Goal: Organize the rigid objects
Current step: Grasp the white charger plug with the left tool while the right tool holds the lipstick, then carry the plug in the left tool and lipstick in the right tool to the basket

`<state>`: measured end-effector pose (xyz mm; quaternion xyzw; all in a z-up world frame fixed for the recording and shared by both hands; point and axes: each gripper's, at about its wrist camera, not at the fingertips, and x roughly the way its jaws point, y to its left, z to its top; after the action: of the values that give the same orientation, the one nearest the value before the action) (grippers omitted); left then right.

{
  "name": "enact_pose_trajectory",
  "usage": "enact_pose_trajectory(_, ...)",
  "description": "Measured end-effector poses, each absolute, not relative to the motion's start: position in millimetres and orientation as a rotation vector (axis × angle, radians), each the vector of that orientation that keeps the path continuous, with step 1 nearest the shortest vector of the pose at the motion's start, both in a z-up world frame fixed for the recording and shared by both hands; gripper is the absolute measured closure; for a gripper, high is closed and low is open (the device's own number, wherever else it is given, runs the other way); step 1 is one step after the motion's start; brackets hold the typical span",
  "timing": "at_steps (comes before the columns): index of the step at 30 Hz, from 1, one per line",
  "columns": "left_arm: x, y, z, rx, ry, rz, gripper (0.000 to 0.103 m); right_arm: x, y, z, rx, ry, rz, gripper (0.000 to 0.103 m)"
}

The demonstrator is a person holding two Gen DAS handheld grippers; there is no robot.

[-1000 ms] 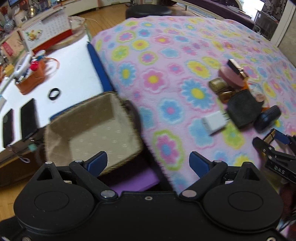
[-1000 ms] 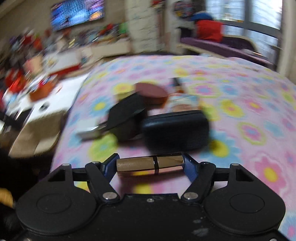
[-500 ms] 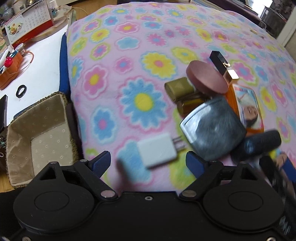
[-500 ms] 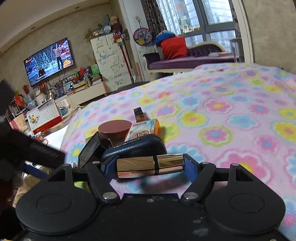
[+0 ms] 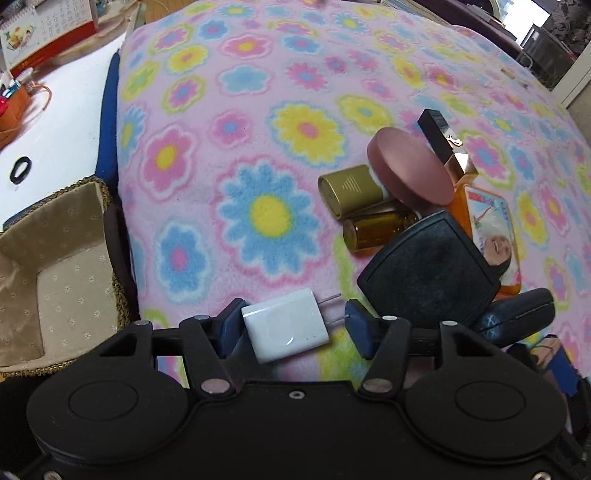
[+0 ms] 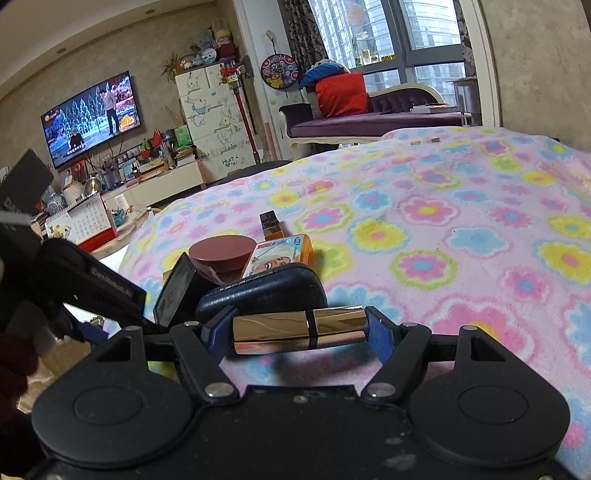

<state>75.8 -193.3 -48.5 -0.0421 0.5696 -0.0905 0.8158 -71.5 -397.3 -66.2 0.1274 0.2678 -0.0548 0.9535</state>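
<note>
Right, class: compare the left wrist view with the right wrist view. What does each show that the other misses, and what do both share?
Left wrist only: the left claw, just closed around the white charger plug, the lined basket and two gold bottles.
Right wrist only: the right claw holding a gold lipstick tube, the television and the window.
Both: the flowered blanket, pink round lid, black compact.

The left tool [image 5: 293,325], angled steeply downward, has just been closing, something being caught between its jaws; the right tool [image 6: 301,330] is being kept clamped.

Black gripper [image 5: 293,325], blue pads [image 5: 356,328], silver screws
</note>
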Motion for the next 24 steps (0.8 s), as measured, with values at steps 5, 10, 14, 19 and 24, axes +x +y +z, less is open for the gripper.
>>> enact_pose_trajectory(5, 74, -189, -41, -0.04, 1.203, -0.214, 0.048, -70, -401, -69, 0.266, 0.548, -0.104, 0.03)
enact_pose_trajectory(10, 70, -166, -25, 0.014, 1.184, -0.189, 0.048, -66, -398, -74, 0.247, 0.566, -0.107, 0.03)
enact_pose_trajectory(14, 71, -132, -21, 0.022, 1.198, -0.122, 0.047, -62, -394, -78, 0.216, 0.59, -0.124, 0.03)
enact_pose_trajectory(19, 77, -84, -26, 0.036, 1.26, -0.022, 0.047, -58, -387, -77, 0.172, 0.62, -0.149, 0.03)
enact_pose_trajectory(24, 95, -45, -40, 0.028, 1.386, 0.013, 0.047, -49, -374, -75, 0.083, 0.683, -0.2, 0.03)
